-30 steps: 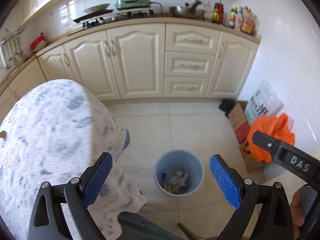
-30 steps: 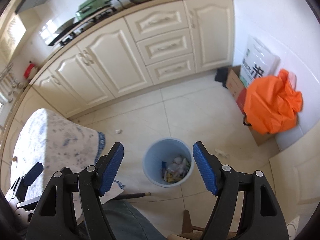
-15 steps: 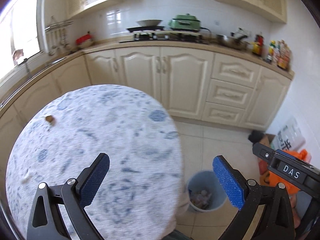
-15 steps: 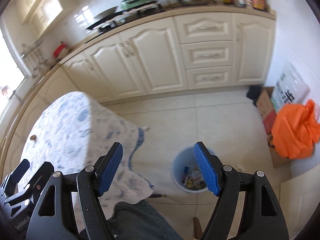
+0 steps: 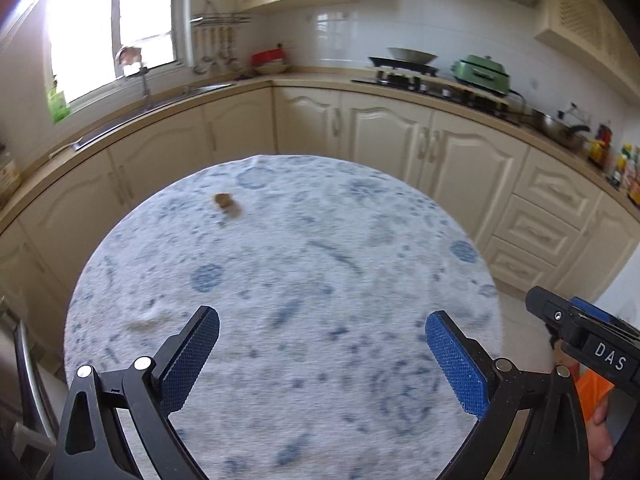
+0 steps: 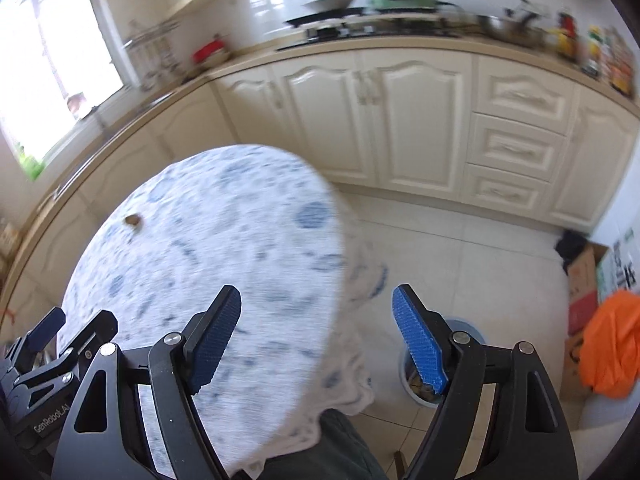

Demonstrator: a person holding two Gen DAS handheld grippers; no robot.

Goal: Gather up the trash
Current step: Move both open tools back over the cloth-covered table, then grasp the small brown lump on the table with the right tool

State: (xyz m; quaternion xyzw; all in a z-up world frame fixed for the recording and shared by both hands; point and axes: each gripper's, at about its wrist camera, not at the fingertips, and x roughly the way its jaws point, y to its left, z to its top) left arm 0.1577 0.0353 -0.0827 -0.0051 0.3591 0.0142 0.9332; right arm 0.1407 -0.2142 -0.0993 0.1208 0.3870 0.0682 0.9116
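Observation:
A small brown scrap of trash [image 5: 224, 201] lies on the far left part of the round table with a blue-patterned white cloth [image 5: 320, 264]; it also shows in the right wrist view as the brown scrap [image 6: 133, 221]. My left gripper [image 5: 322, 346] is open over the near side of the table, nothing between its blue pads. My right gripper [image 6: 316, 338] hangs over the table's right edge, its jaws opening and holding nothing. The blue trash bin [image 6: 466, 330] stands on the floor, mostly hidden behind the right finger. A faint pale scrap [image 5: 150, 322] lies near the left finger.
Cream kitchen cabinets [image 5: 400, 148] run behind the table, with a stove and green pot [image 5: 482, 72] on the counter. An orange bag [image 6: 612, 348] and cardboard boxes [image 6: 582, 280] sit by the right wall. A chair's metal frame [image 5: 28, 364] is at the left edge.
Both grippers swung up and left from over the floor bin to over the table. The bin slid out of the left wrist view. The right gripper's jaws spread slightly wider.

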